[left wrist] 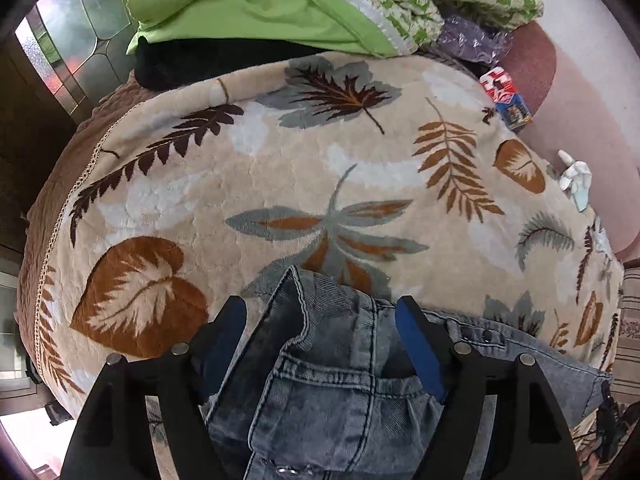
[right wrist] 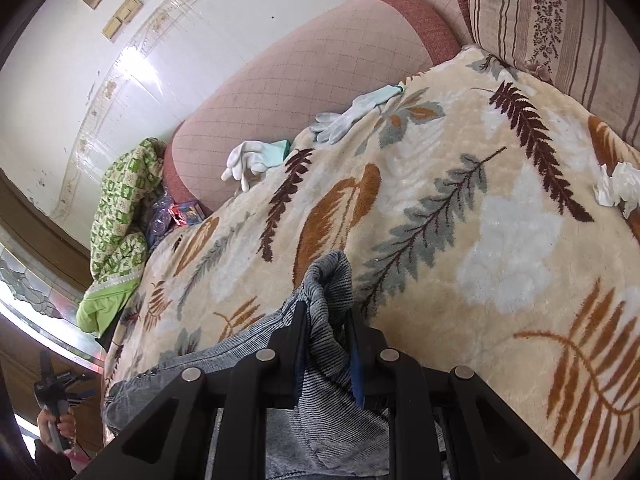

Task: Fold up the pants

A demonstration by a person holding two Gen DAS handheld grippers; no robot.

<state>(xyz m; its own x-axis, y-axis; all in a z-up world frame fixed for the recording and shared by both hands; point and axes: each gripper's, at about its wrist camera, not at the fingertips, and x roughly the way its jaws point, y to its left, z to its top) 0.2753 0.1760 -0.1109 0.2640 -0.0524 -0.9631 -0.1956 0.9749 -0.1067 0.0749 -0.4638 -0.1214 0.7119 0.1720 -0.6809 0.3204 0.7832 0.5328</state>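
1. Pants [left wrist: 328,384]: grey-blue denim, lying bunched on the blanket at the near edge of the bed, waistband and a seamed pocket up under your left gripper.
2. Your left gripper [left wrist: 320,328]: jaws spread wide, pointing steeply down. The denim sits between the blue pads [left wrist: 416,344], and neither pad visibly presses on it.
3. Your right gripper [right wrist: 326,320]: jaws drawn close and clamped on a bunched fold of the pants [right wrist: 328,288], which stands up above the fingertips while the rest trails down and to the left.
4. Blanket [left wrist: 280,168]: cream plush with brown, grey and rust leaf prints, covering the bed under the pants.
5. Green quilt [left wrist: 304,8]: heaped at the far end of the blanket, patterned side and plain lime lining both showing.
6. White gloves [right wrist: 248,160]: at the blanket's edge against the pink padded bolster [right wrist: 304,80], well apart from the pants.
7. Crumpled tissue [right wrist: 618,186]: on the blanket at the right of the right wrist view.
8. Small red-and-blue box [left wrist: 506,98]: beside the quilt.
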